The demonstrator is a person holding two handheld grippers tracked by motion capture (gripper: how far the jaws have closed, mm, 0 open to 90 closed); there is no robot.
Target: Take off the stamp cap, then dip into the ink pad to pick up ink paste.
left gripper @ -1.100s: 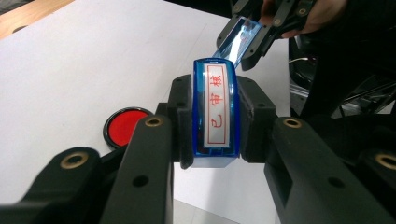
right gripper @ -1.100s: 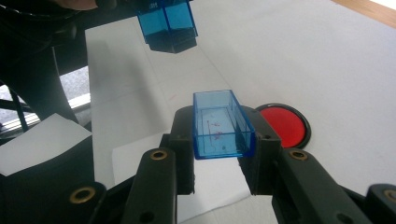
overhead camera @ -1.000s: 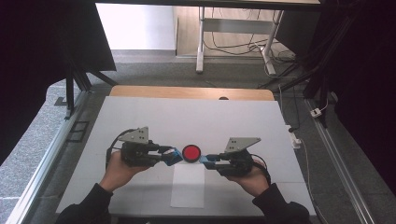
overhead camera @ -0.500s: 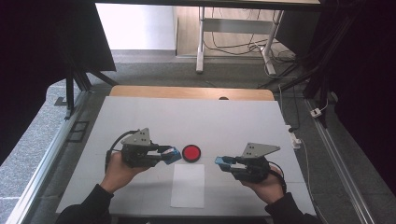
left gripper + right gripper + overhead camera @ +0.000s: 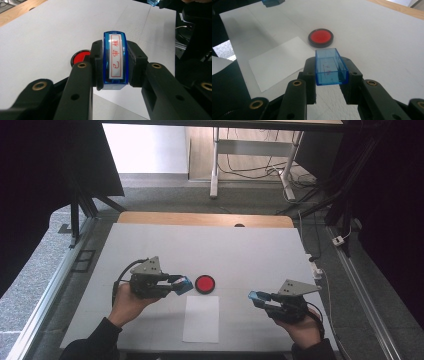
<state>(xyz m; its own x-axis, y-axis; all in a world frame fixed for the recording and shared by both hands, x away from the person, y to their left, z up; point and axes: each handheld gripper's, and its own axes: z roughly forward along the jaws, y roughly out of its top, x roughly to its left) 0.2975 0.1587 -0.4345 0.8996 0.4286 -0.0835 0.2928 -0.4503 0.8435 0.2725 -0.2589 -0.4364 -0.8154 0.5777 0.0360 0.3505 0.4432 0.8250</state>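
Gripping the stamp, the left hand-held gripper sits just beside the ink pad, nearer than the right hand-held gripper clamping the cap.

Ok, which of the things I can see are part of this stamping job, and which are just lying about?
In the job:
stamp clamped in the left gripper
stamp cap clamped in the right gripper
red ink pad
white sheet

Lying about:
desk frame
floor cables

A wooden strip edges the white table, cables beyond.
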